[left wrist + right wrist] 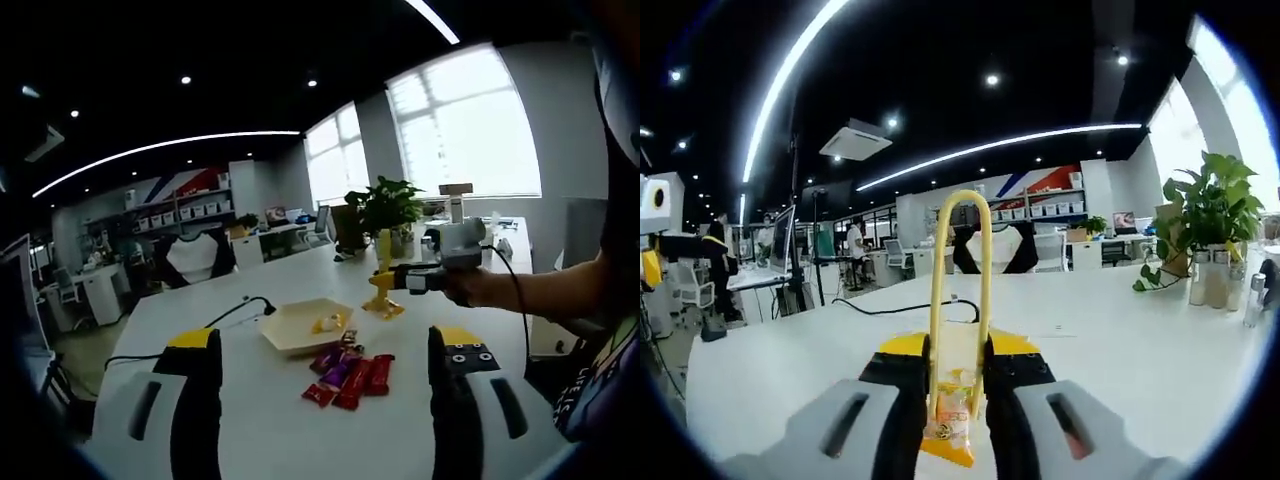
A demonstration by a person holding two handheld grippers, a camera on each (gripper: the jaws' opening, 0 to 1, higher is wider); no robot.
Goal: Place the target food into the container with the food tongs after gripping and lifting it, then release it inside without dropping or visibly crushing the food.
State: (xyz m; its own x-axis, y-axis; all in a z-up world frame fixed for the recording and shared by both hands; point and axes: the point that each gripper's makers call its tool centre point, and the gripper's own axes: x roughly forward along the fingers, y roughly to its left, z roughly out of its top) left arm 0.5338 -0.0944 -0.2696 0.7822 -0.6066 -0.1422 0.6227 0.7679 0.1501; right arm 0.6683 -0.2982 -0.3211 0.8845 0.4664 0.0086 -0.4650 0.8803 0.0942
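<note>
— Two black, yellow-tipped jaws of the left tongs [325, 342] stand wide apart in the left gripper view, gripping nothing. What's past them?

— Smooth white bench [250, 420], bare on its left side out to the rounded edge. Ahead lies a cream hexagonal shallow tray [290, 328] holding one pale yellow food piece [325, 323]. Glossy red and purple wrapped snack packets [350, 375] lie just beside it, nearer the camera.

— And right of the tray?

— The right tongs [392, 282], in a person's hand, carry a yellow looped plastic serving tool [384, 296] close to the bench, near the tray.

— The right gripper view?

— Its jaws are clamped on that tool [960, 260], the loop pointing forward. A clear orange-yellow snack packet [950, 420] sits between the tool's arms, low by the camera. Open bench [1120, 340] ahead; a thin black cable [900, 308] crosses it, and a leafy green potted plant [1205, 215] stands at the right edge.
</note>
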